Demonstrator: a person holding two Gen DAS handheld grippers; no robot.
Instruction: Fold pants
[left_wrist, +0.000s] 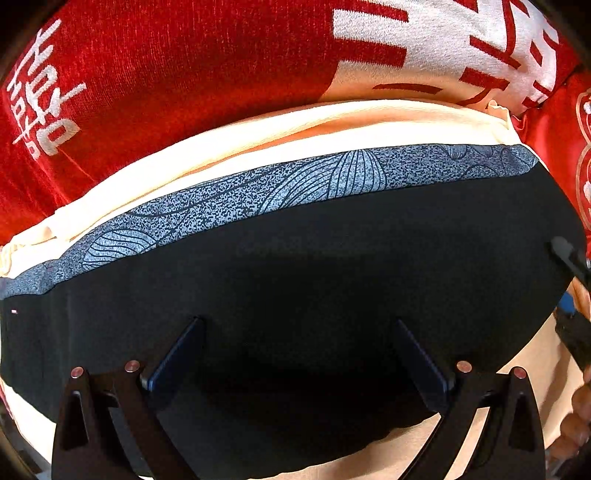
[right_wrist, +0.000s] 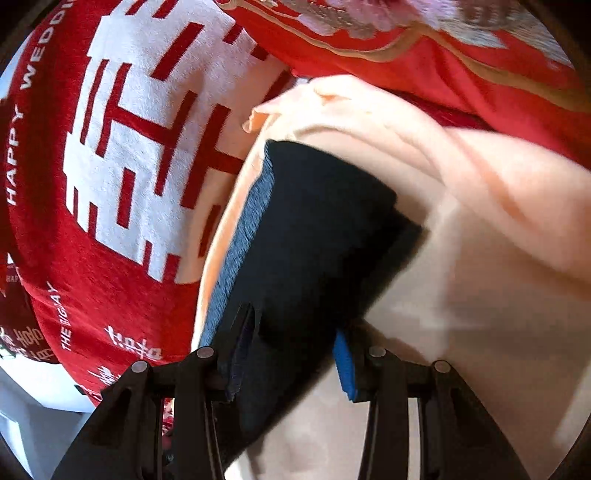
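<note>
The black pants (left_wrist: 295, 280) with a grey patterned waistband (left_wrist: 258, 199) lie flat on a cream cloth (left_wrist: 295, 125). My left gripper (left_wrist: 299, 325) points down over the black fabric, and its fingers (left_wrist: 184, 350) stand wide apart with nothing pinched between them. In the right wrist view, my right gripper (right_wrist: 293, 343) is shut on a thick folded end of the pants (right_wrist: 317, 236). The black cloth fills the gap between its blue pads (right_wrist: 345, 365). Part of the right gripper (left_wrist: 570, 280) shows at the pants' right end in the left wrist view.
A red blanket (left_wrist: 166, 74) with white lettering and a large white emblem (right_wrist: 140, 147) lies under the cream cloth (right_wrist: 480, 295). A red embroidered fabric (right_wrist: 443, 74) lies beyond it. A hand (left_wrist: 580, 413) shows at the lower right edge of the left wrist view.
</note>
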